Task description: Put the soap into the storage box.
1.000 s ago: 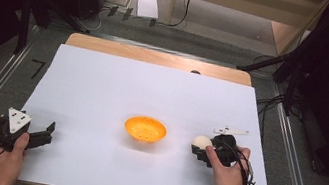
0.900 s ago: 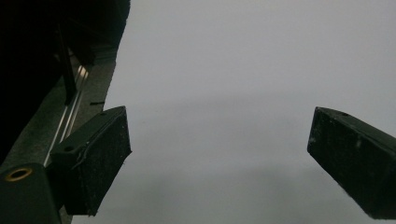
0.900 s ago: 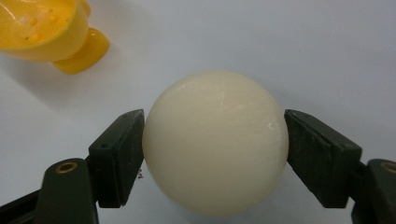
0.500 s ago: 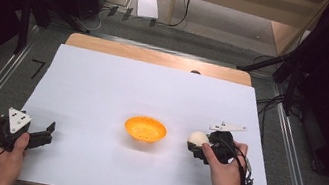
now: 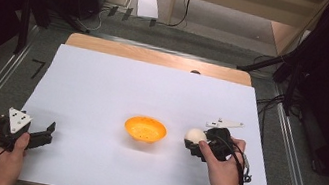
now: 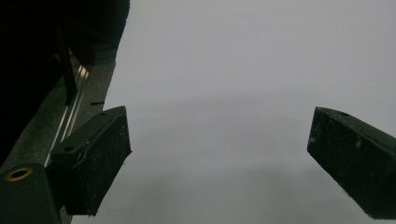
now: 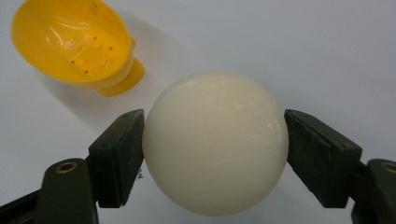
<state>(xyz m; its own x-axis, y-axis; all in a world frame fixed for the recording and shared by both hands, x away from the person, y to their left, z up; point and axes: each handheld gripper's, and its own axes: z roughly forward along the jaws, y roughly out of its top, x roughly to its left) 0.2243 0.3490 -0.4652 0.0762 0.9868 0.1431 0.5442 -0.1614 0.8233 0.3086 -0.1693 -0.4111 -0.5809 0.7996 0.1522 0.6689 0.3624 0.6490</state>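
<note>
My right tongs (image 7: 215,144) grip the white ball (image 7: 215,142) from both sides, just right of the orange bowl (image 5: 145,129) on the worktop (image 5: 103,82). My left tongs (image 6: 219,154) stand open, empty, near the worktop's left edge.

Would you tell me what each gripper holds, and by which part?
The right gripper clamps the white ball across its widest sides; the left gripper holds nothing.

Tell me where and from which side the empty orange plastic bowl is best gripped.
Judging by its shape, grip the orange plastic bowl by its thin rim, one jaw inside and one outside. It sits upright on a small foot with its mouth open upward, so come from above; the free left hand-held gripper would meet the left rim first.
</note>
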